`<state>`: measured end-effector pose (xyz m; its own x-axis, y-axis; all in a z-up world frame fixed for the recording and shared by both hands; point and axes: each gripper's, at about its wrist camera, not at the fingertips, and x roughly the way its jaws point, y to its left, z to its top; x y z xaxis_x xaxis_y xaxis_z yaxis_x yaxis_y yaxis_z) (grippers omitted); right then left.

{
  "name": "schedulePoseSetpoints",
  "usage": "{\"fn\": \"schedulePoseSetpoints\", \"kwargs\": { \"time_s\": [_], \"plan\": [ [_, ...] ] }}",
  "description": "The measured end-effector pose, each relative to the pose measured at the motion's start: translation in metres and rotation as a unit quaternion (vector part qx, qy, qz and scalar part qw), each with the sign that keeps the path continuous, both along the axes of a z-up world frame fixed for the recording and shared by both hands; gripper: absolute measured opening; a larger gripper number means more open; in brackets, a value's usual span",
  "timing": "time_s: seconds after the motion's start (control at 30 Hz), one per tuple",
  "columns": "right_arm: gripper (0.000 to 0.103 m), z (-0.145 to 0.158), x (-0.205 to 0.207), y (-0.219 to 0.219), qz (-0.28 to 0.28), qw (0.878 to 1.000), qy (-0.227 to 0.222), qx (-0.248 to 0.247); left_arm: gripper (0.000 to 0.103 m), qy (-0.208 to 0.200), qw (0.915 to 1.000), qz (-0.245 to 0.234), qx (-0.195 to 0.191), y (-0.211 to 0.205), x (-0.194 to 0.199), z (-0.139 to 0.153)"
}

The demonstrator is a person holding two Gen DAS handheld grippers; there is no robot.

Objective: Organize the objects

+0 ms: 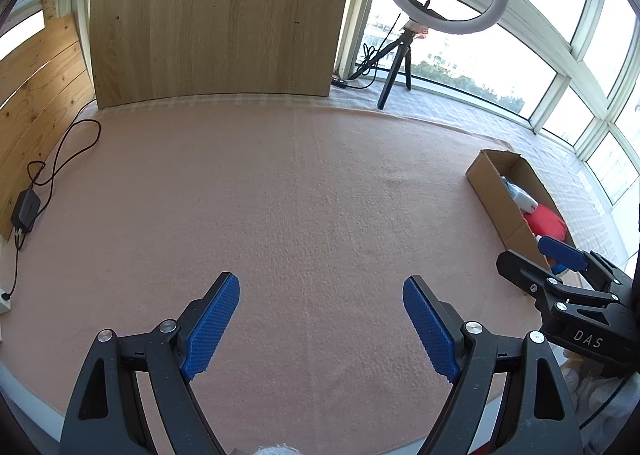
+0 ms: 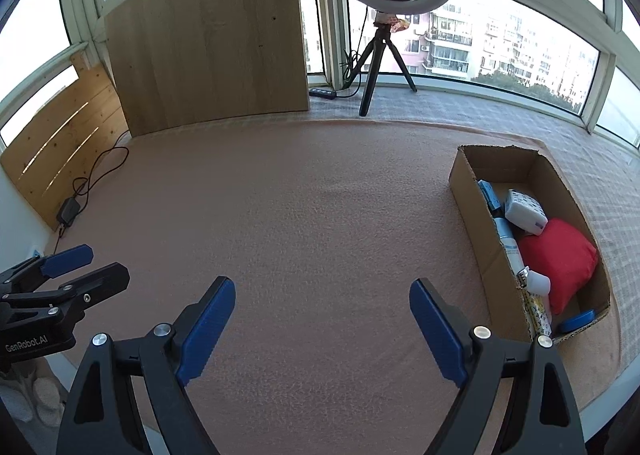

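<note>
While a pink cloth [image 2: 312,215] is spread over most of the bench, a tall wooden panel [image 2: 208,43] is stood upright along its far edge, with a ring light [image 2: 392,11] on a black tripod set just to the panel's right before the windows. On the right part of the cloth a cardboard box [image 2: 476,215] is laid open-topped, its long axis running from the near right edge away toward the windows, one short end pointed at the far side. Inside it, toward the near end, a red pouch [image 2: 560,259] is lodged against the right wall; a white patterned packet [image 2: 524,211] is tucked beyond it, and a slim tube [image 2: 510,243] is laid along the left wall, parallel to the box's length. A small blue item [image 2: 490,193] is seen at the tube's far end and a blue lid [image 2: 576,321] in the near corner. The left gripper [image 1: 320,325] and the right gripper [image 2: 322,331] are held low over bare cloth, side by side, each with its blue fingers [image 1: 212,331] spread wide and nothing between them.
</note>
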<state>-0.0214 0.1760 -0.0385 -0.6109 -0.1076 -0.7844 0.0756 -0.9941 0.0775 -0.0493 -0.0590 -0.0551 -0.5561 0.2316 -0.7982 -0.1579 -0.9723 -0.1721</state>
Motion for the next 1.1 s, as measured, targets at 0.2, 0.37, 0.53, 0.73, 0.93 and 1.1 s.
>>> {"fn": "schedulePoseSetpoints", "kwargs": {
  "time_s": [0.2, 0.37, 0.53, 0.73, 0.93, 1.1],
  "plan": [
    [0.086, -0.002, 0.004, -0.009, -0.001, 1.0, -0.002, 0.006, 0.087, 0.003, 1.0, 0.007, -0.005, -0.009, 0.005, 0.001],
    [0.086, -0.003, 0.003, -0.013, -0.001, 1.0, -0.003, 0.01, 0.087, 0.005, 0.9999, 0.012, -0.006, -0.016, 0.003, 0.001],
    [0.086, -0.004, 0.001, -0.012, -0.004, 1.0, -0.006, 0.01, 0.087, 0.002, 0.9999, 0.012, -0.011, -0.018, 0.0, -0.004],
    [0.086, -0.002, -0.002, -0.012, -0.004, 1.0, -0.003, 0.011, 0.087, -0.003, 0.9998, 0.006, -0.019, -0.012, -0.004, -0.01],
    [0.086, -0.003, -0.005, -0.012, -0.006, 1.0, -0.004, 0.01, 0.087, -0.006, 0.9997, 0.009, -0.022, -0.011, -0.007, -0.015],
    [0.086, -0.005, -0.008, -0.013, -0.003, 1.0, -0.01, 0.008, 0.087, -0.005, 0.9997, 0.013, -0.021, -0.014, -0.01, -0.015]
  ]
}}
